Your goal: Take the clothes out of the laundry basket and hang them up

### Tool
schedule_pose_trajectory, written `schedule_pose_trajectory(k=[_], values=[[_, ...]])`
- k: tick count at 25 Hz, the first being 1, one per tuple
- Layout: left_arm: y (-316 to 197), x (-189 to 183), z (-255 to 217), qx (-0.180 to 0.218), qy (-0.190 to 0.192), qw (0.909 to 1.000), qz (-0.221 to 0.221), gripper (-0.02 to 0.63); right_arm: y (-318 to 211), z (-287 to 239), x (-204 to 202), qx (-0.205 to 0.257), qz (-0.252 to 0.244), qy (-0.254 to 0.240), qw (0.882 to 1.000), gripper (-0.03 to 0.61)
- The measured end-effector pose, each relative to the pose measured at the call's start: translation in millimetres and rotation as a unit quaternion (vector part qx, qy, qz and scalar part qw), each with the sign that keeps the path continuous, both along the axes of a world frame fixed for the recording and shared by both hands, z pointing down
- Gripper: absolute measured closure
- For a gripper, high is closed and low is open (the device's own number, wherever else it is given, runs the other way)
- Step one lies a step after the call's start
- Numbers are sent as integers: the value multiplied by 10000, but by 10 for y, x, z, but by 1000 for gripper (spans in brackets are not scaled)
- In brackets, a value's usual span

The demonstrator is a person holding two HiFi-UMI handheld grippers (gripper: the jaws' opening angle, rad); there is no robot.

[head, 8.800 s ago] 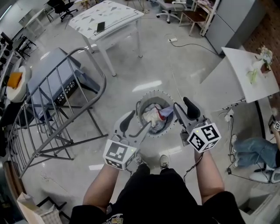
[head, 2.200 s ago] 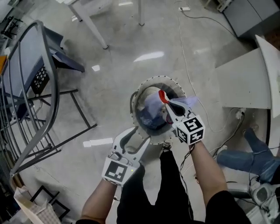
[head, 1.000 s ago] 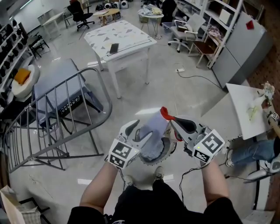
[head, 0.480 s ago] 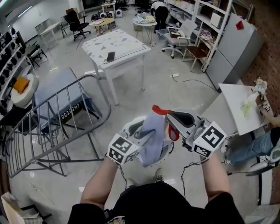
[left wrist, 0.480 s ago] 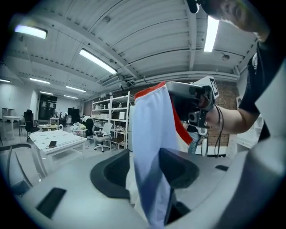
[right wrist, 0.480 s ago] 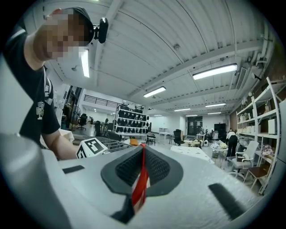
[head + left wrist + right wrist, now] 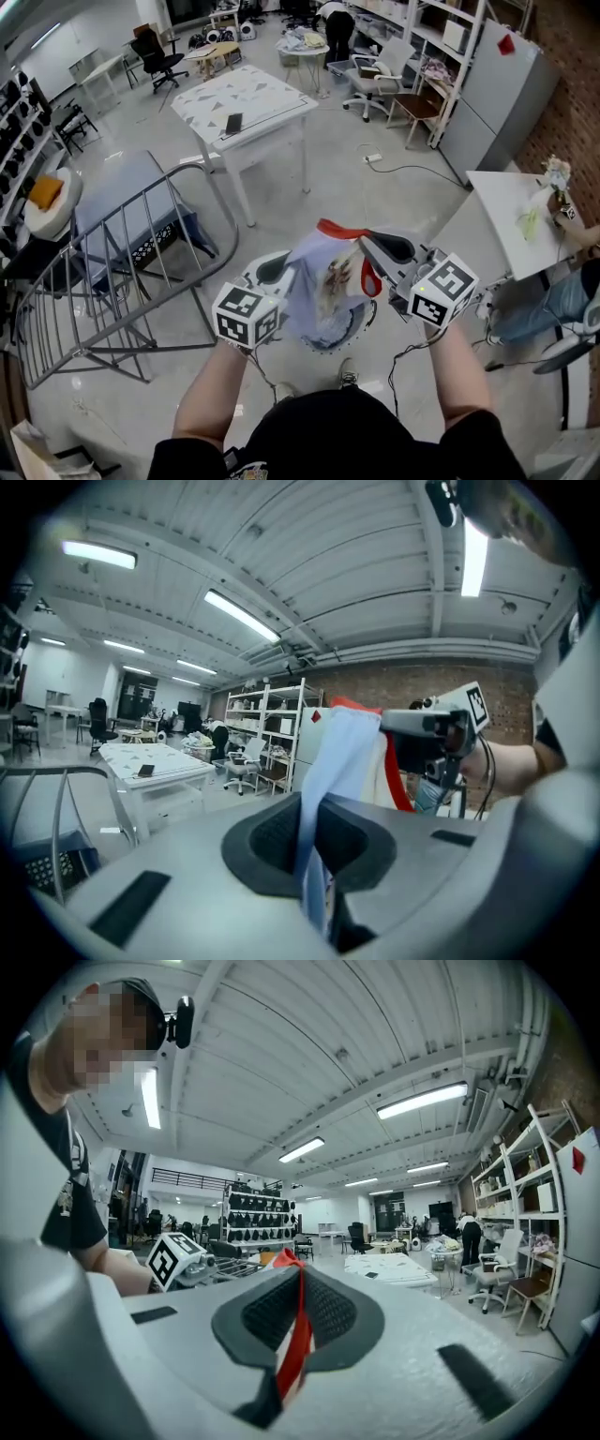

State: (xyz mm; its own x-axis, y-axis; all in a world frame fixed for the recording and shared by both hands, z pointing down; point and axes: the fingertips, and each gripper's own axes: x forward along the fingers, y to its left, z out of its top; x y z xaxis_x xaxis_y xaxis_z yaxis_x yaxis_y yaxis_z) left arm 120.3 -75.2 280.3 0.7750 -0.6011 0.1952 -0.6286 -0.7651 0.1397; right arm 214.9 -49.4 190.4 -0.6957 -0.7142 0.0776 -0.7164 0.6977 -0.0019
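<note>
Shirt (image 7: pixel 323 286), long axis 12-to-6, red collar (image 7: pixel 339 231) at 12, seemingly above basket (image 7: pixel 356 330); left gripper (image 7: pixel 281 274), jaws just closed, pinches its blue cloth; right gripper (image 7: pixel 367 251) clamps collar.

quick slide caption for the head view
Left gripper and right gripper hold a pale blue, red-trimmed garment above the laundry basket.
</note>
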Motion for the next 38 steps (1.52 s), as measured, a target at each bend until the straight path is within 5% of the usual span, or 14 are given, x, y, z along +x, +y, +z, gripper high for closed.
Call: schedule_pose_trajectory(k=[9,24,38], values=[[-219,-403,-305,18,425,9979,-494,600,-205,318,-139,-310,13,-80,9995,568],[-340,-768,-821,334,926,9925,-722,600,-463,749,-629,-698,-196,-589,9956,557],[-238,-1698,-962,516,1003,9857,-1250,600,-533,1848,-1274,-1750,-650,-513,9811,308]])
